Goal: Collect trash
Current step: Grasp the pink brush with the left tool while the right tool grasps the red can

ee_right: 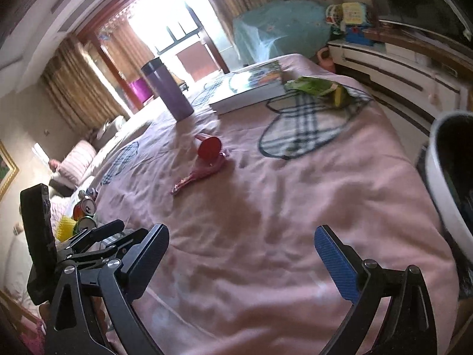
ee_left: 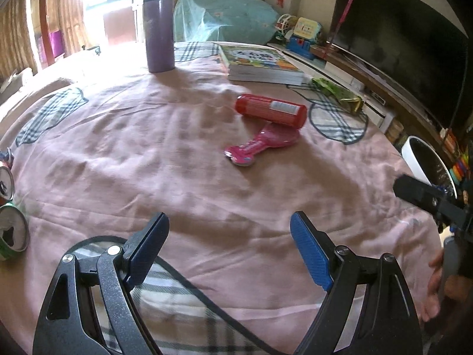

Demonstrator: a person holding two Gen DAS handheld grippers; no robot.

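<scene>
Nearest the left wrist camera we find the left claw (ee_left: 229,235), its blue pads spread wide with nothing between them, hanging over a pink bedspread (ee_left: 183,162) with plaid patches. At the left edge lie crushed cans (ee_left: 11,232), tops torn open; we can read no brand on them. Mid-bed we note a red bottle (ee_left: 270,110) on its side with a small white label, illegible, touching a flattened pink wrapper (ee_left: 260,145). Beyond stand a purple flask (ee_left: 159,29), upright, and a stack of books (ee_left: 260,63) whose cover print is too blurred to read. A green and gold snack wrapper (ee_left: 337,93) lies crumpled just beside the books near the bed's right edge. A white bin (ee_left: 414,159) stands off the bed at right, with the right claw's black body partly before it.

From the right wrist camera we record the right claw (ee_right: 241,247) likewise spread and empty above bare bedspread (ee_right: 266,207). The snack wrapper (ee_right: 319,87) rests against the books (ee_right: 248,88). The bin (ee_right: 443,183) stands near at right, dark inside. The cans (ee_right: 85,213) sit far left, behind the left claw's frame.
</scene>
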